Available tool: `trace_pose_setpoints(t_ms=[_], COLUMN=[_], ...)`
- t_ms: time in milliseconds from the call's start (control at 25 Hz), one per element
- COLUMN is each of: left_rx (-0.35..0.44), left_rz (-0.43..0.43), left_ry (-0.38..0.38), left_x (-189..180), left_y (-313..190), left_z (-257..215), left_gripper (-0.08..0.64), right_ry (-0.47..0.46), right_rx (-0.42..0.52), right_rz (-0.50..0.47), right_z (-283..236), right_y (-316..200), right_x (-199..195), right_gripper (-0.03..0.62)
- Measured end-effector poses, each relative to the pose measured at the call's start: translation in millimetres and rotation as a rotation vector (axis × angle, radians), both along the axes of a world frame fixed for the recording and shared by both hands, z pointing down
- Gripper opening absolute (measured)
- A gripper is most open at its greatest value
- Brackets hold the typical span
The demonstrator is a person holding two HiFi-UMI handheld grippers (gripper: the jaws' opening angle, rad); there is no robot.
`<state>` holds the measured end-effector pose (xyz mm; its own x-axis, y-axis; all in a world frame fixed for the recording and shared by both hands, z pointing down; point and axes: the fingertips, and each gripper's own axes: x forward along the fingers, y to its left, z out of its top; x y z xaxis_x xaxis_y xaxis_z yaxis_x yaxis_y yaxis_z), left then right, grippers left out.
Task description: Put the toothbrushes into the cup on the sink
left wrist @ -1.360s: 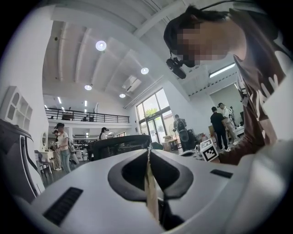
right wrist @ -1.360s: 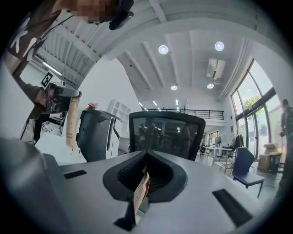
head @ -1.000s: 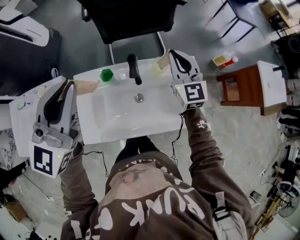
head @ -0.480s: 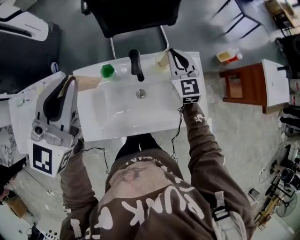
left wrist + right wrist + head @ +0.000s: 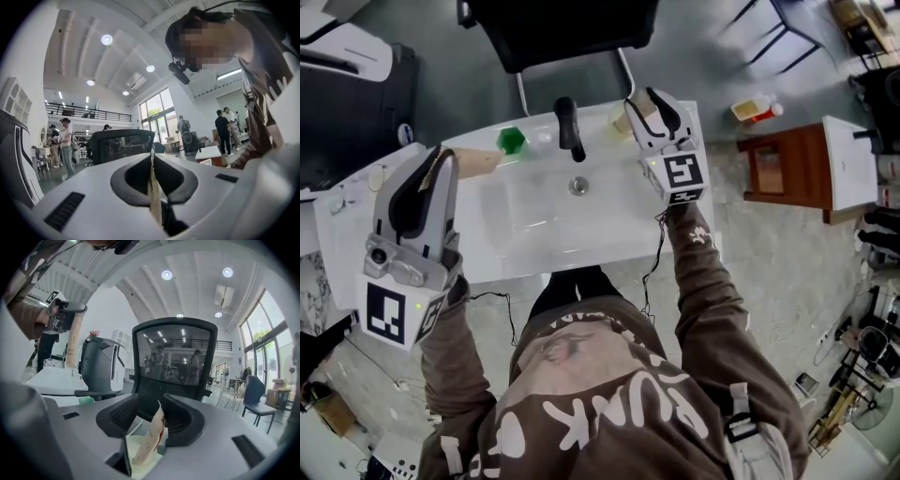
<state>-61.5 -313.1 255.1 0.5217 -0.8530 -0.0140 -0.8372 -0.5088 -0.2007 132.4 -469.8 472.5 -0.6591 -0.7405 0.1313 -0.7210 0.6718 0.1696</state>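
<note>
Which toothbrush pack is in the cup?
The right pack, leaning in the cup between the opening jaws of the right gripper. The left pack is clamped in the left gripper, outside the cup.

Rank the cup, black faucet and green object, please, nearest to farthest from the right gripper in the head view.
1. Cup, back right corner, under the right gripper; its jaws are opening, a packaged toothbrush between them.
2. Black faucet, back centre.
3. Green object, back left.
</note>
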Motion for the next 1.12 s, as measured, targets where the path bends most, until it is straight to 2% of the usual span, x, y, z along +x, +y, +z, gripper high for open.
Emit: trace_pose_setpoints(t_ms=[160,440,720,1120], left_rx=[-0.002,-0.008,0.009,-0.016], left_rz=[0.003,0.009,0.02,0.04], left_ry=[0.001,0.009,0.016,0.003], left_x=[2.1,0.2,-6.6,-13.7], left_y=[-2.9,-11.0,-26.6,-57.3], left_z=[1.6,10.1,31.8,99.2], left_gripper=[0.02,0.02,0.02,0.02], right_ry=[-0.028,-0.08,-0.093,-0.081], right_rx=[0.018,0.1,0.168,0.174], right_rz=[-0.005,0.005,-0.012,-0.02], right_z=[-16.8,-63.9,-100.3,-109.6], right_y=[4.4,18.2,29.3,31.7], right_x=[2.9,11.8,15.7,17.7], right_gripper=[0.226,0.271,0.279,0.279])
